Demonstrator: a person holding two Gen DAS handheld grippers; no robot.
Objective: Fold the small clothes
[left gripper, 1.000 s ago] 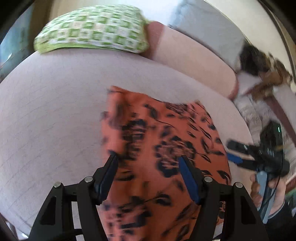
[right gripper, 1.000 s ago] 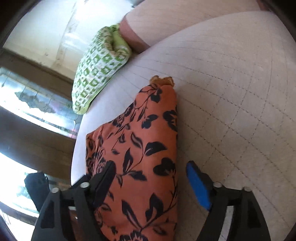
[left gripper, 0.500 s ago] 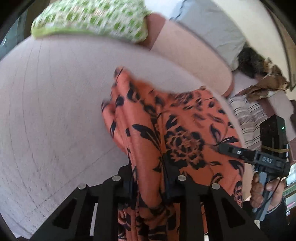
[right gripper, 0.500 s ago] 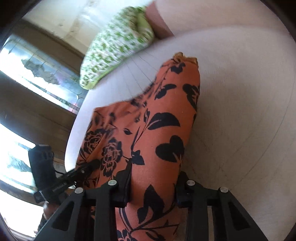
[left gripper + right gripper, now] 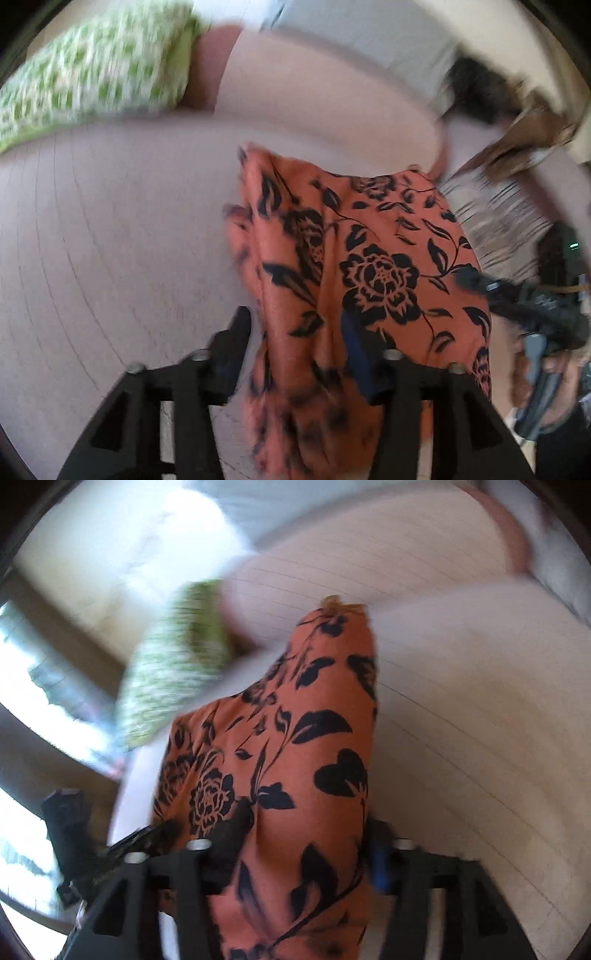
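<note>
An orange garment with a black flower print [image 5: 369, 258] lies on the pale quilted bed [image 5: 110, 240]. It also shows in the right wrist view [image 5: 295, 746]. My left gripper [image 5: 295, 343] is open, its fingers apart, with the near edge of the cloth draped between them. My right gripper [image 5: 306, 834] is open too, with the cloth running between its fingers. In the left wrist view the right gripper [image 5: 476, 280] rests on the garment's right edge. In the right wrist view the left gripper [image 5: 147, 834] sits at the garment's left edge.
A green and white checked pillow [image 5: 92, 77] lies at the bed's far left, also in the right wrist view [image 5: 177, 672]. A striped cloth [image 5: 502, 218] and brown and dark items [image 5: 528, 129] lie beyond the garment on the right. A window [image 5: 22, 686] is at left.
Both grippers were open, shut on the garment's near edge half a second ago, and have now opened again. The views are blurred with motion.
</note>
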